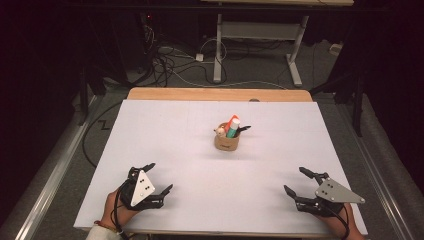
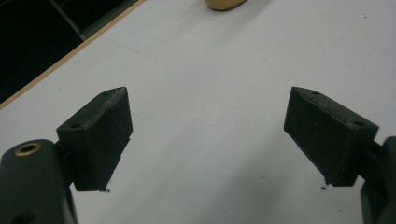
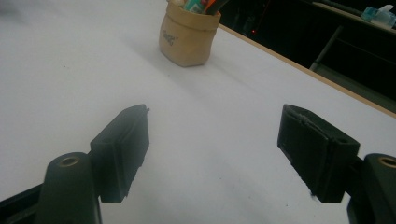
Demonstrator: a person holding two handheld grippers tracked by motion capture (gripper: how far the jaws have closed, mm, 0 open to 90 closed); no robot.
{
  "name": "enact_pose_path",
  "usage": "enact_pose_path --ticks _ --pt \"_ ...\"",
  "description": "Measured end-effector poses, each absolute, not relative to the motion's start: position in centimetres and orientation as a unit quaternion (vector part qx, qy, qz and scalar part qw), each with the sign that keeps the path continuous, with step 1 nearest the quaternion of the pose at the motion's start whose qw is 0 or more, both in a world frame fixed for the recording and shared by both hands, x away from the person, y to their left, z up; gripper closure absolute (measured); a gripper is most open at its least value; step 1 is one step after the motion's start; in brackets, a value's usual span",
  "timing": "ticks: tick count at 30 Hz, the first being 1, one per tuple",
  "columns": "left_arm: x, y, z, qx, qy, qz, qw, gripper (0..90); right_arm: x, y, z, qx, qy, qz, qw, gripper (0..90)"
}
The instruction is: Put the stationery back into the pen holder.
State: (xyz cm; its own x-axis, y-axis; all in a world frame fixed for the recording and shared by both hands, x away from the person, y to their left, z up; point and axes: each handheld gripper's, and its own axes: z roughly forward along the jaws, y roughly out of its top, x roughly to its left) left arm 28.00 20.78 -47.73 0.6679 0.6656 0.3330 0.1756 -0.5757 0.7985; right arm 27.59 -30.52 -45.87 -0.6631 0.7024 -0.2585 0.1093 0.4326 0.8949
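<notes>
From here I read the job as a reach for the small tan paper-like pouch (image 1: 226, 142) stuffed with pens and a red-capped stick, which stands upright near the middle of the white surface (image 1: 165, 135), roughly at 1 o'clock from my left gripper (image 1: 158, 179) and 11 o'clock from my right gripper (image 1: 297, 181). To do this well I would bring one gripper in low and level, line its fingers (image 3: 122, 148) up on either side of the pouch's soft wall rather than its contents, and close gently, since I judge a soft pouch will buckle or tip if squeezed hard or nudged off-centre (the pens leaning out toward 2 o'clock could catch a finger). Both grippers sit near the near edge, well apart from the pouch. The left fingers (image 2: 100, 135) are spread wide with nothing between them but bare surface; the right fingers are equally wide and empty, touching nothing I can see.
</notes>
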Motion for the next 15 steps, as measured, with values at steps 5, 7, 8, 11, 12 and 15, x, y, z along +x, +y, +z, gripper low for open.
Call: enact_pose_path --ticks 5,7,8,11,12,15 --pt "28.04 20.88 -47.67 0.826 0.257 0.319 0.386 14.8 27.58 -30.49 -45.84 0.258 0.784 0.466 0.318 25.9" --pt "28.09 20.85 -47.70 0.826 0.259 0.320 0.385 14.8 27.61 -30.51 -45.86 0.257 0.785 0.466 0.318 25.9" --pt "28.13 20.85 -47.70 0.826 0.259 0.320 0.385 14.9 27.64 -30.53 -45.90 0.257 0.785 0.466 0.318 25.8" --pt "28.26 20.82 -47.74 0.828 0.259 0.319 0.382 14.8 27.77 -30.63 -46.00 0.258 0.785 0.467 0.316 25.7" --pt "28.29 20.84 -47.73 0.827 0.259 0.318 0.384 14.8 27.82 -30.65 -46.02 0.258 0.786 0.465 0.315 25.8" --pt "28.40 20.92 -47.73 0.826 0.261 0.316 0.388 14.8 27.95 -30.62 -46.06 0.259 0.787 0.464 0.314 25.7"
